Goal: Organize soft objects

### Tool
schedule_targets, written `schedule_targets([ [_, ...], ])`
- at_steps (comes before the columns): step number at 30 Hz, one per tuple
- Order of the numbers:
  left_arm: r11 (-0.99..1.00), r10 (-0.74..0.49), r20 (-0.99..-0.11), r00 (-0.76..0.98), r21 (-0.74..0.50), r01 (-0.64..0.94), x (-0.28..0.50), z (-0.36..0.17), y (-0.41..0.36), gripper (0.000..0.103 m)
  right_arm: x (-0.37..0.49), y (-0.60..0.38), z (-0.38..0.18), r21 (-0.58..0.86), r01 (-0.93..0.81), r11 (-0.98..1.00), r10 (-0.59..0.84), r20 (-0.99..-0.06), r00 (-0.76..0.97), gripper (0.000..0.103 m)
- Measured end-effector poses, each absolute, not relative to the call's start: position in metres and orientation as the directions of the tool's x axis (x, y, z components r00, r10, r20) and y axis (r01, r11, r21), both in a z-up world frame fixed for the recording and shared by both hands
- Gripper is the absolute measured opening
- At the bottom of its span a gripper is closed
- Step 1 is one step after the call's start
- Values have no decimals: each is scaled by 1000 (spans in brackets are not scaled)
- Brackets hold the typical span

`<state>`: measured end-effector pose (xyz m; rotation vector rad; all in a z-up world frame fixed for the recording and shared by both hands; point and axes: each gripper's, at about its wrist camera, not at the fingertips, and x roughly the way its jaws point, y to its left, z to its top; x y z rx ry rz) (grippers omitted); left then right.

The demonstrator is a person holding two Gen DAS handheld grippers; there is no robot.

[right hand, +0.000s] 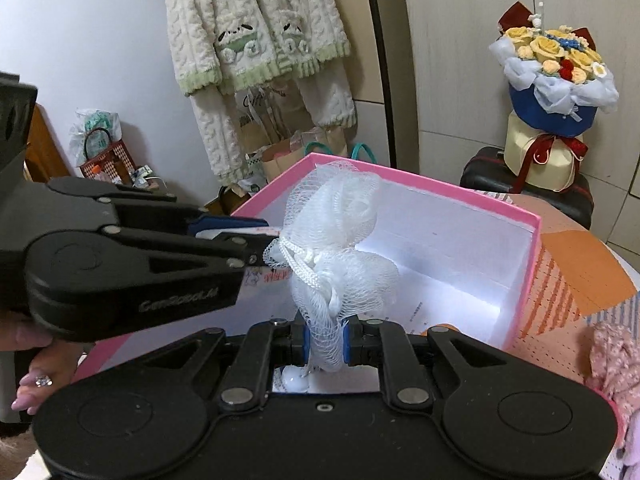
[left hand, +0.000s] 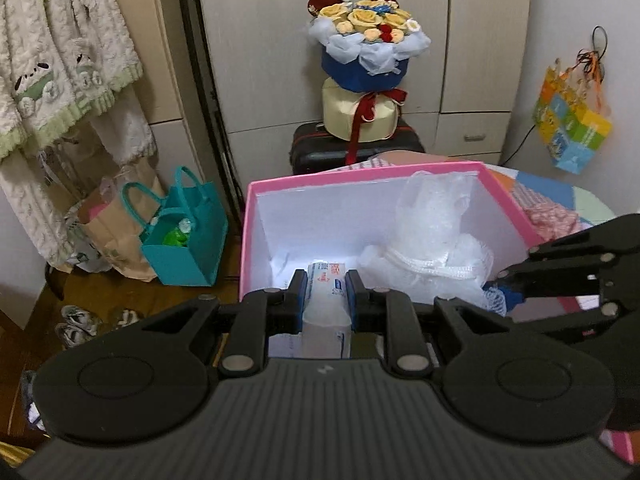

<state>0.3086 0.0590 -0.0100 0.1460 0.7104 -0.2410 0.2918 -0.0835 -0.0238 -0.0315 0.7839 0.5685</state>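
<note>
Left gripper (left hand: 325, 280) fingers clamped on tissue pack (left hand: 326, 304), right gripper (right hand: 325, 334) fingers pinching white mesh bath pouf (right hand: 340, 248), both over pink box (right hand: 532, 256)

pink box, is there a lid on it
No, the pink box stands open at the top, its white inside showing behind the white mesh sponge held by the right gripper.

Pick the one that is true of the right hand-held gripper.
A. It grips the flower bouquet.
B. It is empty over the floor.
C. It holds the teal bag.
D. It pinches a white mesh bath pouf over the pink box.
D: the right hand-held gripper has its blue pads pressed on the white mesh pouf, which hangs over the open pink box.
</note>
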Motion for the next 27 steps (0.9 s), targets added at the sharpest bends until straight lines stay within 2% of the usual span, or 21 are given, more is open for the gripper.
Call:
schedule_targets([
  [1,962,-168,-647,744,57,267,309,-10,59,24,293,-83,-24,168,-492,854,463,-676,573,28],
  [2,963,-162,-633,757,67,263,308,-10,59,34,293,-82,-24,158,-489,858,454,-677,579,31],
  [4,967,-149,-618,772,73,245,306,-9,63,47,292,-84,-23,157,-482,862,450,-675,584,40],
  [7,967,-177,-616,768,35,251,297,-4,72,48,283,-91,-19,165,-480,862,457,-663,593,42],
  [13,962,-209,-596,776,20,274,264,12,88,58,248,-104,-4,180,-489,854,484,-621,617,45],
  [20,939,-237,-578,781,69,336,216,34,88,66,200,-106,21,110,-483,869,448,-592,670,48],
  [27,916,-300,-583,755,45,399,175,46,91,74,156,-107,40,50,-473,880,411,-581,703,51],
])
